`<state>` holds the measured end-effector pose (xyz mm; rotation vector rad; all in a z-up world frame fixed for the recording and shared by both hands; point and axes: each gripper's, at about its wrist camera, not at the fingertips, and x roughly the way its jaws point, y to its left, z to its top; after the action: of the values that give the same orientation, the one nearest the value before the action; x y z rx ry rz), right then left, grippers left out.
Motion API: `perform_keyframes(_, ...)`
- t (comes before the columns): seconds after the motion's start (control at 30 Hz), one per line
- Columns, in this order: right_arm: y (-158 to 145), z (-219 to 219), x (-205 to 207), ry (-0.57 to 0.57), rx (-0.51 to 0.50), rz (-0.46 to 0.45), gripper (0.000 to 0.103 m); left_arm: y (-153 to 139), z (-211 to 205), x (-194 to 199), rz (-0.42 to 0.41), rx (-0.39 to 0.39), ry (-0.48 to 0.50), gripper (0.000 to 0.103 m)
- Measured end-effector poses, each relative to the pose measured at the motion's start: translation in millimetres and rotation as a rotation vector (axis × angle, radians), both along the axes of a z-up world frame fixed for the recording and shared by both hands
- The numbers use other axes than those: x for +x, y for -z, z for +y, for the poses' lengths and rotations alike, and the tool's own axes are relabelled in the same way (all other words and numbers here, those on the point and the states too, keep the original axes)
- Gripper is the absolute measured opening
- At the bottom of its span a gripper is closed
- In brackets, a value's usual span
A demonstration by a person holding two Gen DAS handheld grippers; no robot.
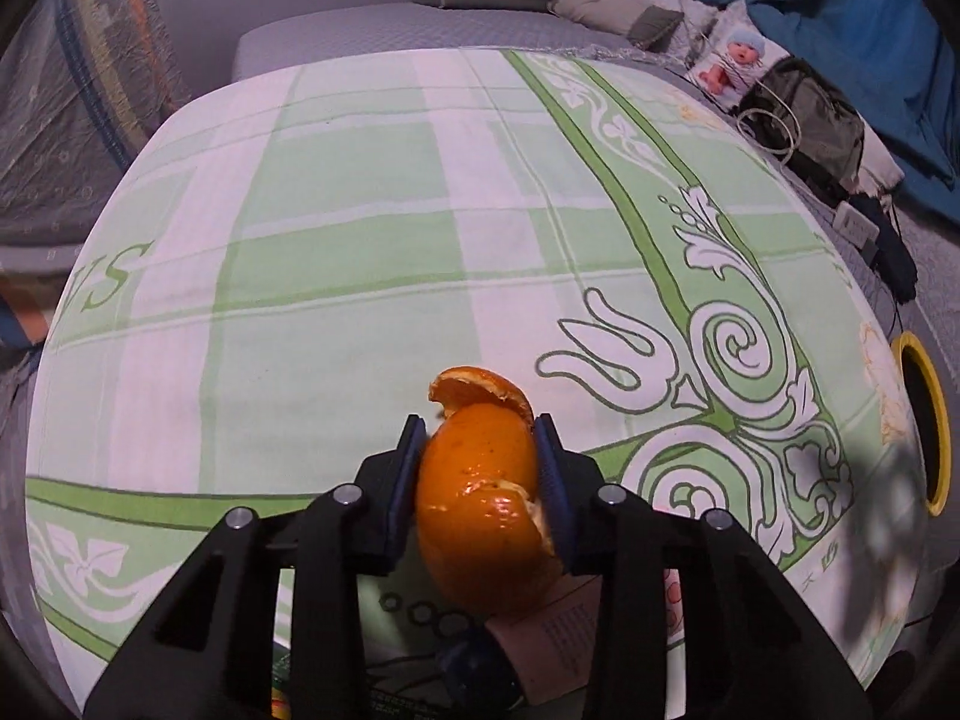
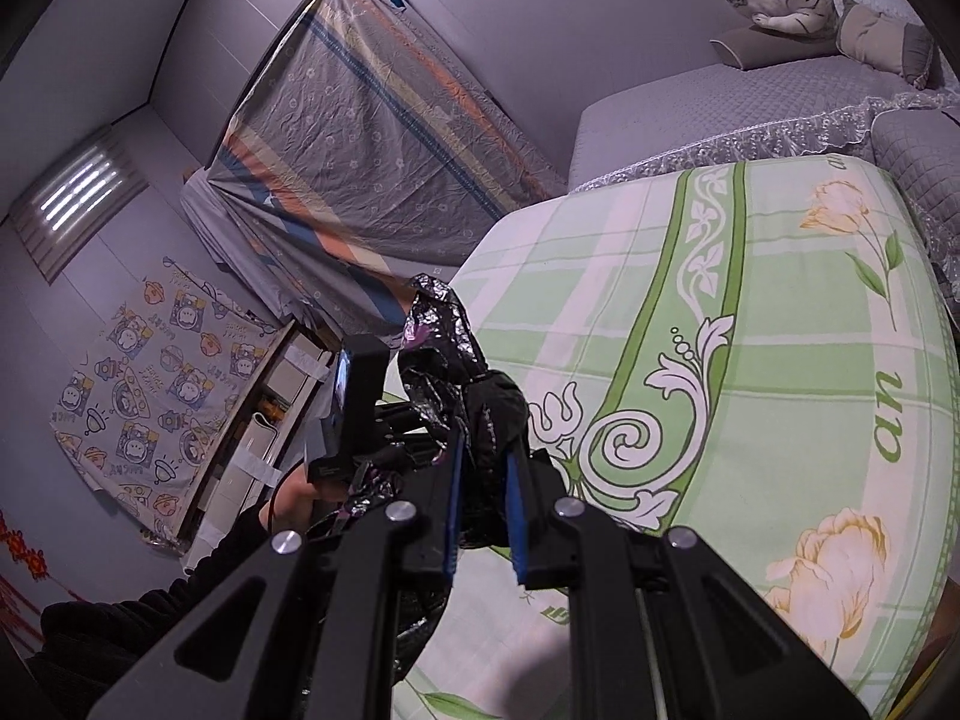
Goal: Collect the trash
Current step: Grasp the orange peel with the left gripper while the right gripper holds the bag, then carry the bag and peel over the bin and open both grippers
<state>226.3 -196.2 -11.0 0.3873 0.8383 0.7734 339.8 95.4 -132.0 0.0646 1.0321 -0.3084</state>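
Observation:
In the left wrist view my left gripper (image 1: 480,438) is shut on a large curled piece of orange peel (image 1: 480,492), held just above the green and white patterned cloth (image 1: 360,240) that covers the table. In the right wrist view my right gripper (image 2: 483,450) is shut on the bunched edge of a black plastic trash bag (image 2: 456,372), held at the left edge of the same cloth (image 2: 780,360). The other gripper (image 2: 354,402) and the hand holding it show to the left of the bag.
Some printed paper and a dark round item (image 1: 480,666) lie below the peel. A yellow-rimmed round opening (image 1: 924,420) is at the right edge. A grey sofa (image 2: 720,102) with cushions stands behind the table. A covered piece of furniture (image 2: 372,150) stands at the left.

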Motion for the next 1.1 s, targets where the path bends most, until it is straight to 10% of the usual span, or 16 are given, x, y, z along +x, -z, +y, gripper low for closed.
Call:
perform_keyframes(0.3,-8,-65,-39,0.168,0.028,-0.06,0.012,-74,-36,-47,-0.19,-0.055,0.059,0.032)
perform_keyframes(0.53,-14,-188,-111,0.629,-0.119,-0.14,0.012,-122,-173,-97,-0.316,-0.175,0.351,0.033)
perform_keyframes(0.7,2,-248,-157,0.968,-0.403,-0.13,0.012,-115,-298,-126,-0.286,-0.221,0.588,0.033)
perform_keyframes(1.1,101,-328,-190,1.114,-0.453,0.133,0.021,-29,-458,-152,-0.141,-0.206,0.71,0.039)
